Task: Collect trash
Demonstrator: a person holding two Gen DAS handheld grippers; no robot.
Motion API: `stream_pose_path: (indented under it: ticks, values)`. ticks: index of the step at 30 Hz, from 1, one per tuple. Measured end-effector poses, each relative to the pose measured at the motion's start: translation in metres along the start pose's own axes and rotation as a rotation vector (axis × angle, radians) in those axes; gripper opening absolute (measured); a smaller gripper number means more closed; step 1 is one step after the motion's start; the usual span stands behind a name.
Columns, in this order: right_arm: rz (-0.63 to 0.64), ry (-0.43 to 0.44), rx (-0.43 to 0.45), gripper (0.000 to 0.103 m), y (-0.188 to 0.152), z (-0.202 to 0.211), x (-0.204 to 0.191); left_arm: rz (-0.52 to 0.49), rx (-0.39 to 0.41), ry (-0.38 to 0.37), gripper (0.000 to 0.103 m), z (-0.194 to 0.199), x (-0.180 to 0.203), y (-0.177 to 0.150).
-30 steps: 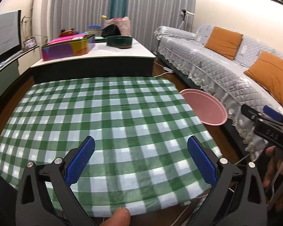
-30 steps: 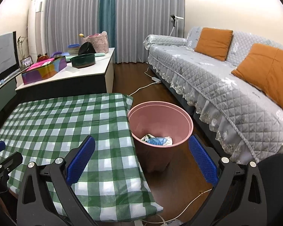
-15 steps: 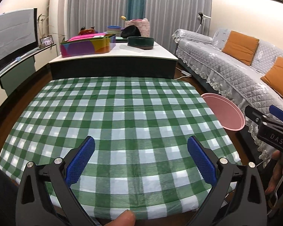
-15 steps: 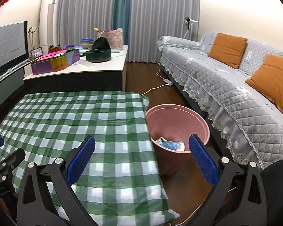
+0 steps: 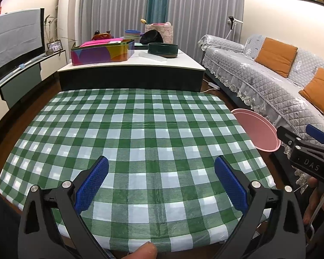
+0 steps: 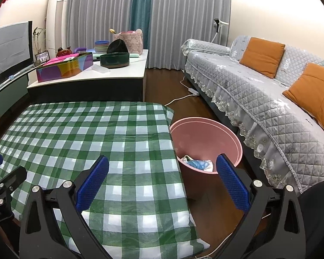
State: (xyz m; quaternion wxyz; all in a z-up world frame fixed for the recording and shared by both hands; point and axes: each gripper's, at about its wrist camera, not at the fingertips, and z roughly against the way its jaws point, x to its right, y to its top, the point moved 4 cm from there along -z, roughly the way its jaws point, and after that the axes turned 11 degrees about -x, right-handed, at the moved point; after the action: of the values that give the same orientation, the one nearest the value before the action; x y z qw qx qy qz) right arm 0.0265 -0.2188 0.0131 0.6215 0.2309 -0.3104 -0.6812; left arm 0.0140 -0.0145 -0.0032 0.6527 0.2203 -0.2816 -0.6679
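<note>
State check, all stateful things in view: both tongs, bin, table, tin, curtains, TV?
left tongs: open, holding nothing
right tongs: open, holding nothing
pink bin: upright beside the table, trash at the bottom
checked tablecloth: flat, no trash showing
colourful tin: lid off
curtains: drawn
TV: off

Right gripper point(image 6: 162, 181): hovering over the near right edge of the table, blue-padded jaws spread wide, gripping nothing.
Checked tablecloth point(image 6: 92, 142): lying flat, green and white, covering the table.
Pink bin point(image 6: 207, 133): standing on the floor just beside the table's right edge.
Trash point(image 6: 197, 164): crumpled blue and white pieces lying at the bin's bottom.
Left gripper point(image 6: 2, 179): showing at the near left edge.
</note>
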Motion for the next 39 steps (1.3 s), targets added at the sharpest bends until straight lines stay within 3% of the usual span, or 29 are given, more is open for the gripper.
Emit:
stream_pose_path:
  ticks: [39]
  values:
    - [0.005,-0.003,0.004,0.098,0.0020,0.0005,-0.0006,-0.021,0.004,0.001,0.095,-0.0013,0.0046,0.0046]
